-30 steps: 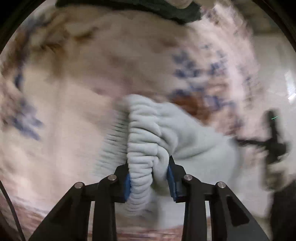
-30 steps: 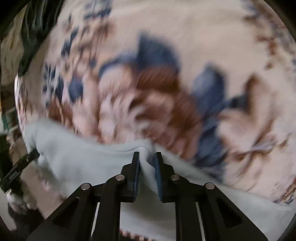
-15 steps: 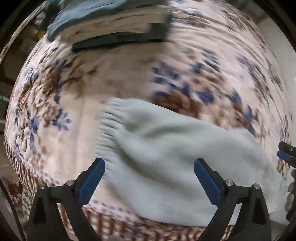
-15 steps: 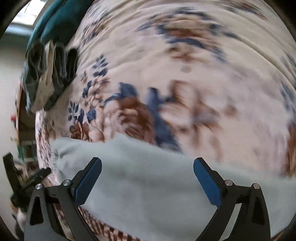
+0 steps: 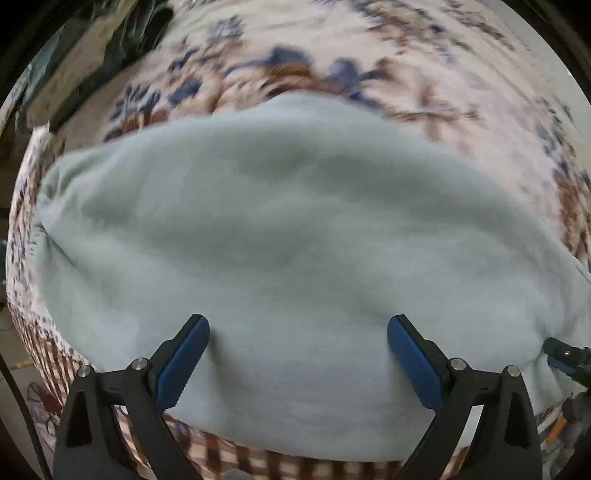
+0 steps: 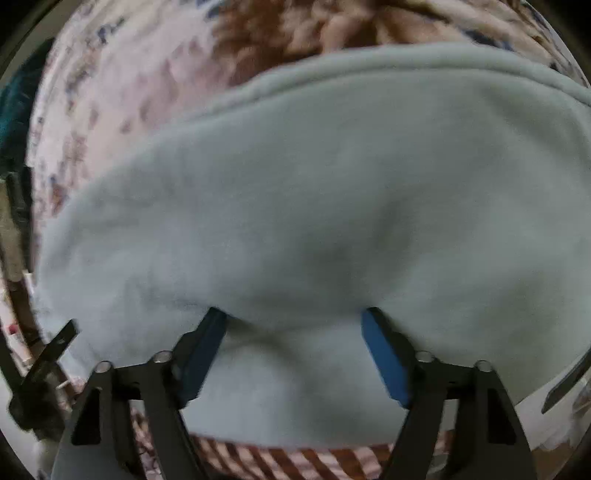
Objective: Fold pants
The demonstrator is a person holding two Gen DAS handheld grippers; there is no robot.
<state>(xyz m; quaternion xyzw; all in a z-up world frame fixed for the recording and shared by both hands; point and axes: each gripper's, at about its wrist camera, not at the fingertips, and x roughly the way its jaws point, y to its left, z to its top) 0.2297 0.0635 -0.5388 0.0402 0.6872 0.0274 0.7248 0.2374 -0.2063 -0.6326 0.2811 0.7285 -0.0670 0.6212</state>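
Pale blue-grey fleece pants (image 5: 295, 221) lie spread on a floral blanket (image 5: 424, 74) and fill most of both views. My left gripper (image 5: 297, 319) hangs straight down over the near part of the pants, jaws wide open, nothing pinched. In the right wrist view the pants (image 6: 314, 184) show a hemmed edge along the top. My right gripper (image 6: 293, 314) has its fingertips down at the cloth with a low ridge of fabric between them. Its jaws are closing, and the pads stand apart from the ridge. The right gripper's tip (image 5: 565, 354) peeks in at the left view's right edge.
The blanket's brown checked border (image 5: 240, 458) runs along the near edge under the pants. Dark folded clothes (image 5: 140, 33) lie blurred at the far left. A dark teal cloth (image 6: 14, 96) shows at the right view's left edge. Black tool parts (image 6: 48, 354) stand low left.
Both grippers let go of the bunched pants and opened wide, then swept sideways across the garment, which now lies flat. The right jaws have since narrowed a little.
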